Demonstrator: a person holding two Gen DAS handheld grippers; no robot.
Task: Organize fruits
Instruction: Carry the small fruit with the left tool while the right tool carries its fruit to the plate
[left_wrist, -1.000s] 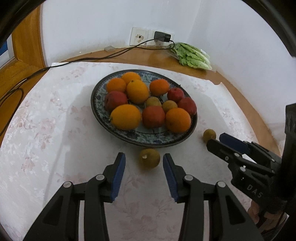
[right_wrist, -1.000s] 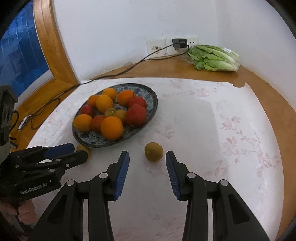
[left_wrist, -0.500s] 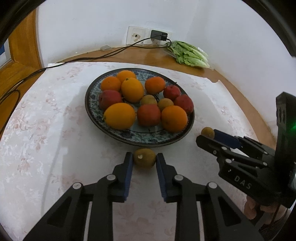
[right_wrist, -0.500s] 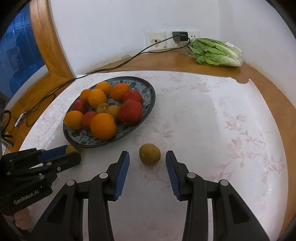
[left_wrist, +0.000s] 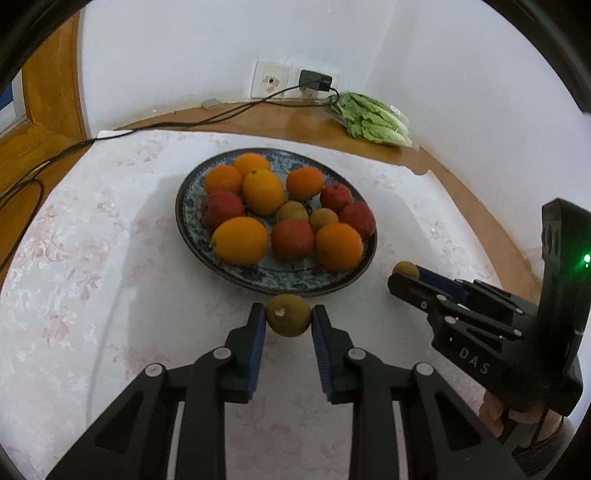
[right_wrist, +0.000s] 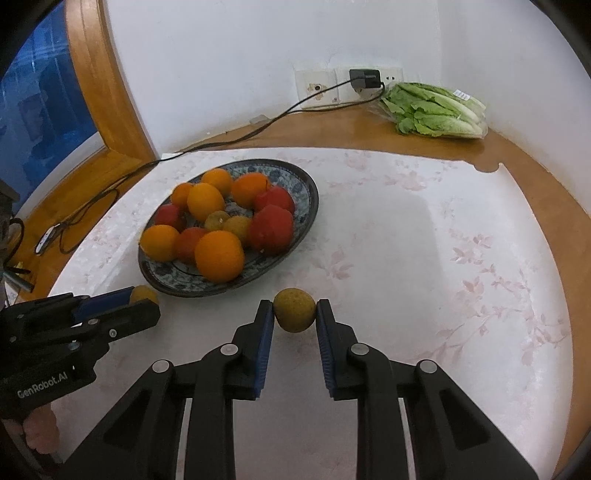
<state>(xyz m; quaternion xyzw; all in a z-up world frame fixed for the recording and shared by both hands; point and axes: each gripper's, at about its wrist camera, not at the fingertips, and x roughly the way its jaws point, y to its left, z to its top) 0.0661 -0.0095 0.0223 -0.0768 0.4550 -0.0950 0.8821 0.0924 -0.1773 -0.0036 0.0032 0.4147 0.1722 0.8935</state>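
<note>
A blue patterned plate (left_wrist: 192, 229) holds several oranges, red fruits and small brown fruits; it also shows in the right wrist view (right_wrist: 312, 195). My left gripper (left_wrist: 288, 320) is shut on a small brown-green fruit (left_wrist: 288, 319) just in front of the plate. My right gripper (right_wrist: 294, 311) is shut on a second small brown-yellow fruit (right_wrist: 294, 309) on the cloth to the plate's right. Each gripper shows in the other's view, the right (left_wrist: 404, 275) and the left (right_wrist: 142, 299), with its fruit at the tips.
A white floral cloth (right_wrist: 443, 258) covers the round wooden table. A bag of lettuce (right_wrist: 436, 110) lies at the back right by the wall. A black cable (right_wrist: 229, 140) runs from a wall plug across the back left. A wooden window frame (right_wrist: 99, 85) stands at left.
Both grippers have closed: the left onto its fruit by half a second ago, the right onto its fruit since then. Both views have shifted slightly towards the plate.
</note>
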